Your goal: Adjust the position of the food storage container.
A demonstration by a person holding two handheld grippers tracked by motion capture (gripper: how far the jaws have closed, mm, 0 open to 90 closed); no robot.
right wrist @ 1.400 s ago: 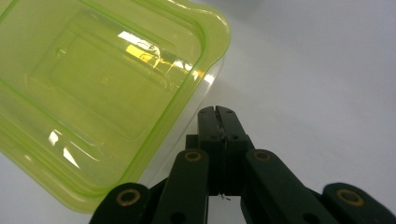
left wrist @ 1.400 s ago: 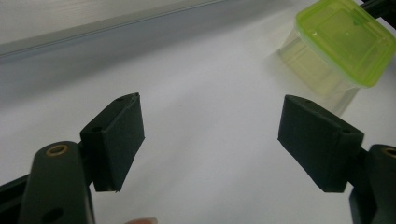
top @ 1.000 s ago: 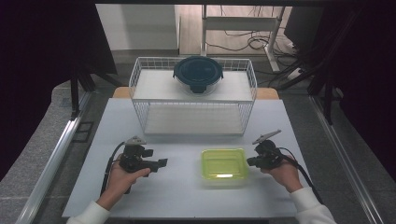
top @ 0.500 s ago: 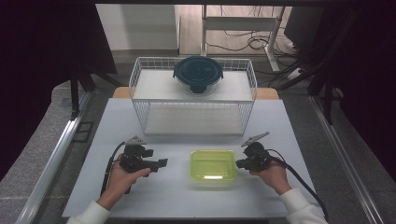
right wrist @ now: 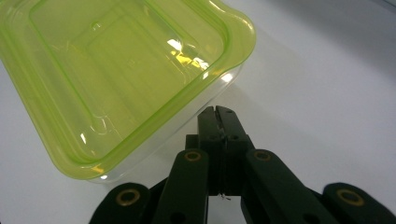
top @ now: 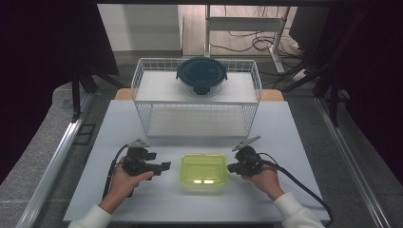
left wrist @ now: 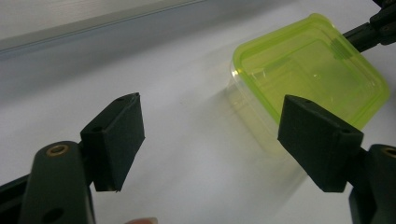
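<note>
A square clear container with a yellow-green lid lies on the white table between my two hands. My right gripper is shut with nothing in it; its joined tips press against the container's right side wall, just under the lid's rim. My left gripper stands open a short way left of the container, both pads bare, the container lying beyond them, with the right gripper's tips at its far edge.
A white wire basket stands at the back middle of the table, with a round dark-lidded glass container on its top. Cables trail from both grippers toward the near edge. Dark curtains flank the table.
My right gripper has moved leftward, pushing the yellow-green container along the table toward the left gripper. The left gripper has kept still.
</note>
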